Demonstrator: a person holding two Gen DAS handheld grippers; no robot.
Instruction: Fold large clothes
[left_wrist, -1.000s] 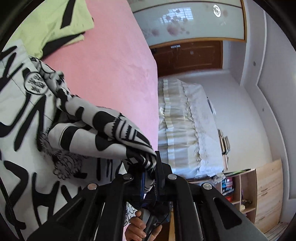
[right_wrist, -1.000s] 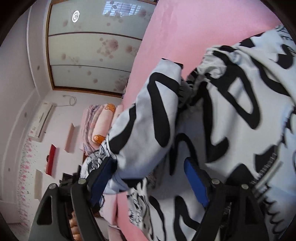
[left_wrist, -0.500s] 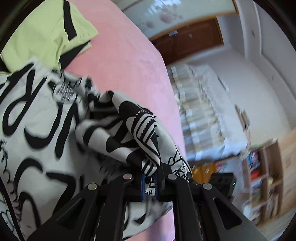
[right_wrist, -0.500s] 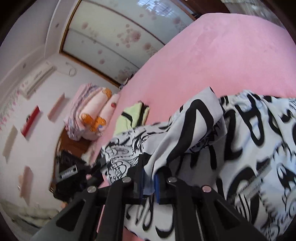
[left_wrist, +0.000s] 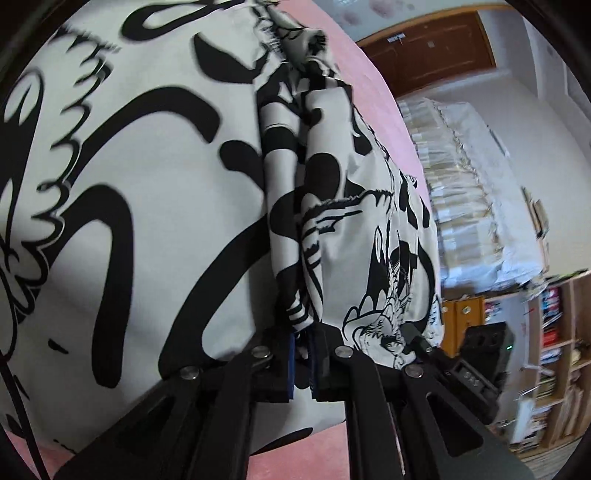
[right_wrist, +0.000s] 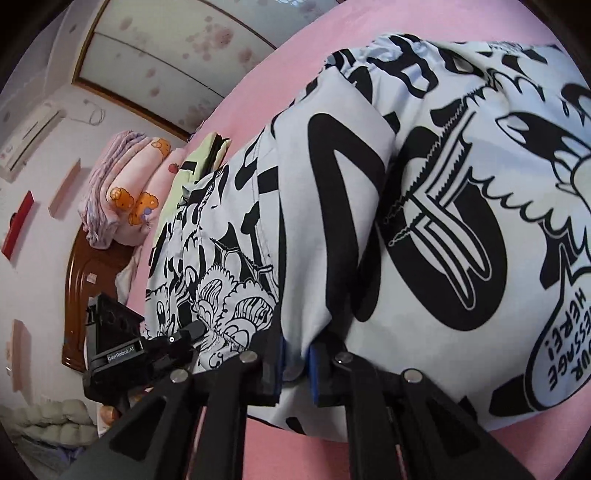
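While both grippers sit low over the pink bed (right_wrist: 280, 74), the black-and-white printed garment (right_wrist: 461, 229) lies spread on it, covering most of the near part of the bed & reaching close to the near edge in both views.

L gripper (left_wrist: 303, 363): jaws nearly together, blue pads pinching a bunched, striped fold of the garment (left_wrist: 129, 184) that rises straight up from the fingertips. Fabric w/ a dragon-like print hangs over the right-hand finger. A strip of pink bed (left_wrist: 295, 458) shows under the fingers.

R gripper (right_wrist: 295, 363): jaws have just been closing, w/ cloth between them; pads now clamp a rolled edge of the garment. The folded layer w/ the big black stroke runs up from the grip, and a speech-bubble print lies off toward the right edge of the bed.

In the R wrist view the other gripper's black body (right_wrist: 122, 354) is just beside the garment's left corner, touching the cloth. Beyond it, near the far-left corner of the bed: a lime-green cloth (right_wrist: 199, 158), partly under the garment, and a rolled pink quilt (right_wrist: 129, 195) against the wooden headboard (right_wrist: 79, 295).

L wrist view bkgd: a covered white furniture piece (left_wrist: 472, 192) and a bookshelf (left_wrist: 550, 343) off the bed's right edge, blurred.
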